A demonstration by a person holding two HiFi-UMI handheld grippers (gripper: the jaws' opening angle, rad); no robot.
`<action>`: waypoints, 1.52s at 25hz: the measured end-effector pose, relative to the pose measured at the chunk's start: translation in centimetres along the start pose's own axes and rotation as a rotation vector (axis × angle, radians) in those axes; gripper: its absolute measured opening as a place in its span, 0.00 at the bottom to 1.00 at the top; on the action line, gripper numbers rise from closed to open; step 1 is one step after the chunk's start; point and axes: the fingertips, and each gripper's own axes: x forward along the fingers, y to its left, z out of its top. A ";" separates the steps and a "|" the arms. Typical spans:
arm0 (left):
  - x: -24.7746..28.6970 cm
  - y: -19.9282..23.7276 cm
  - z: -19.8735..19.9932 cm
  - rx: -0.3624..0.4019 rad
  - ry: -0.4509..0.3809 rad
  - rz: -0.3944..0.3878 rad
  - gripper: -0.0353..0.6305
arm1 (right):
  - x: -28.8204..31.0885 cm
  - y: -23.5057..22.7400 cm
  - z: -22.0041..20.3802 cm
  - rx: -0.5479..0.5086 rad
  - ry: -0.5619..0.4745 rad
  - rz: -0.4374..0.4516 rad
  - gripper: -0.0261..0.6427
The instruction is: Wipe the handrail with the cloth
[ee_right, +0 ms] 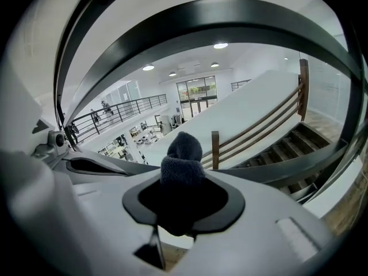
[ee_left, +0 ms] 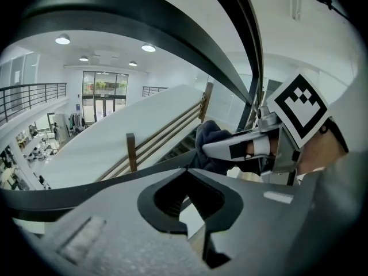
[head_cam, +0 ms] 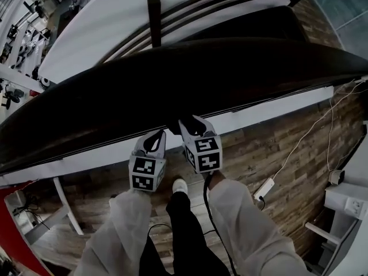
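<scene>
Right gripper (ee_right: 181,209) clamping cloth (ee_right: 183,157), dark handrail (head_cam: 190,79) beyond

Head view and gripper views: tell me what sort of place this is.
Probably an upper landing in a large indoor atrium, beside a staircase. A dark handrail runs across in front, stairs descend beyond it, and a railed balcony overlooks an open floor below, under ceiling lights.

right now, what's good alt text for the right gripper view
The right gripper is shut on a dark knitted cloth that sticks up between its jaws, with the dark curved handrail arcing above it. Beyond lie a staircase and a bright white hall.
</scene>
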 end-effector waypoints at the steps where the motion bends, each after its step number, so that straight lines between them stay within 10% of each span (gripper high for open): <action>1: 0.5 -0.7 0.1 0.003 0.003 -0.010 0.05 | -0.3 -1.0 0.0 -0.003 -0.002 -0.006 0.20; 38: 11.3 -15.4 3.6 0.147 0.067 -0.219 0.05 | -9.5 -33.0 0.4 -0.065 0.012 -0.234 0.20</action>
